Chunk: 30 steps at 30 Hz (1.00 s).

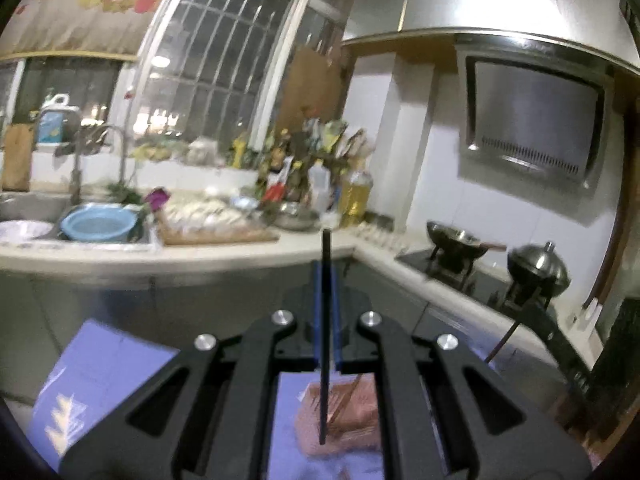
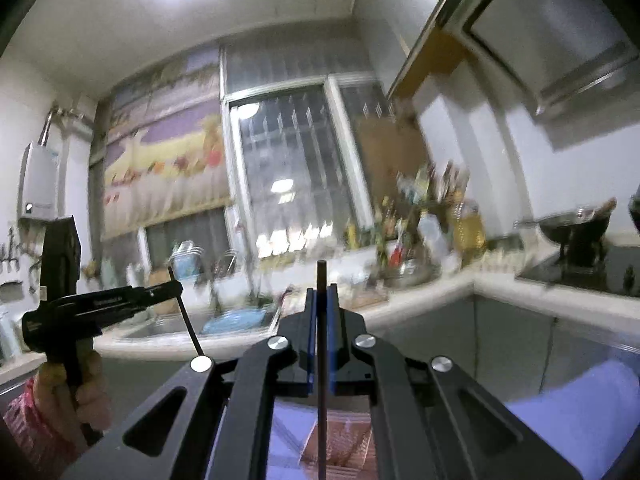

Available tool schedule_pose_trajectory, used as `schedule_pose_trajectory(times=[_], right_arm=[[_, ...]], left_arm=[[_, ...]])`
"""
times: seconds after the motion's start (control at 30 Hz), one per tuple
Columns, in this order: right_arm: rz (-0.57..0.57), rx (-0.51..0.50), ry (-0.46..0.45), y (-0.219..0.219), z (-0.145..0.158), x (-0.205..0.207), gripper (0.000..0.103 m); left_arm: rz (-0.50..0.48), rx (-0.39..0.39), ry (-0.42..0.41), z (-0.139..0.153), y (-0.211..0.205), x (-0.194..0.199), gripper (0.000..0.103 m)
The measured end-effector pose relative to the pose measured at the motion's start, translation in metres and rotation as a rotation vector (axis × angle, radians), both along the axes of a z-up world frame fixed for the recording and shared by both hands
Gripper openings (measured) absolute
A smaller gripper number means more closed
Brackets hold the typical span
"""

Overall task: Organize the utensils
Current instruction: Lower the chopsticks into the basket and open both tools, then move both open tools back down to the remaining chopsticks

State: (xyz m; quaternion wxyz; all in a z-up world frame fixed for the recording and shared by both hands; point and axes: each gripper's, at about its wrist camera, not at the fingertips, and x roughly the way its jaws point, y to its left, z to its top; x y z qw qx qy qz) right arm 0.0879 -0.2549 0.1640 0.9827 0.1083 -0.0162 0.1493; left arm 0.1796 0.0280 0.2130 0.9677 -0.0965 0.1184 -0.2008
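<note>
My left gripper is shut on a thin black chopstick, which stands upright between the blue pads. Beneath it a pink tray holding brown chopsticks rests on a purple cloth. My right gripper is shut on a second dark chopstick, also upright, above the same pink tray. In the right wrist view the left gripper appears at the left, held by a person's hand, with its chopstick slanting down. Both views are blurred.
A pale counter runs across and turns a corner towards the stove. On it are a sink with a blue basin, a cutting board with food, an oil bottle, a wok and a lidded pot.
</note>
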Motion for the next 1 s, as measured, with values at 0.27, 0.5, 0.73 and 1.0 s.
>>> schedule_pose_trajectory(times=[0.27, 0.5, 0.73, 1.0], right_arm=[[-0.074, -0.037, 0.026, 0.007, -0.045, 0.064, 0.005], [-0.032, -0.051, 0.138, 0.008, -0.094, 0.077, 0.005], [0.018, -0.082, 0.247, 0.023, -0.108, 0.07, 0.008], [-0.016, 0.011, 0.133, 0.008, -0.08, -0.007, 0.045]], left_arm=[[-0.068, 0.097, 0.001, -0.037, -0.071, 0.06, 0.004], [-0.106, 0.142, 0.159, -0.111, -0.084, 0.087, 0.004], [-0.09, 0.192, 0.321, -0.144, -0.08, 0.085, 0.005], [0.008, 0.059, 0.139, -0.08, -0.02, 0.002, 0.029]])
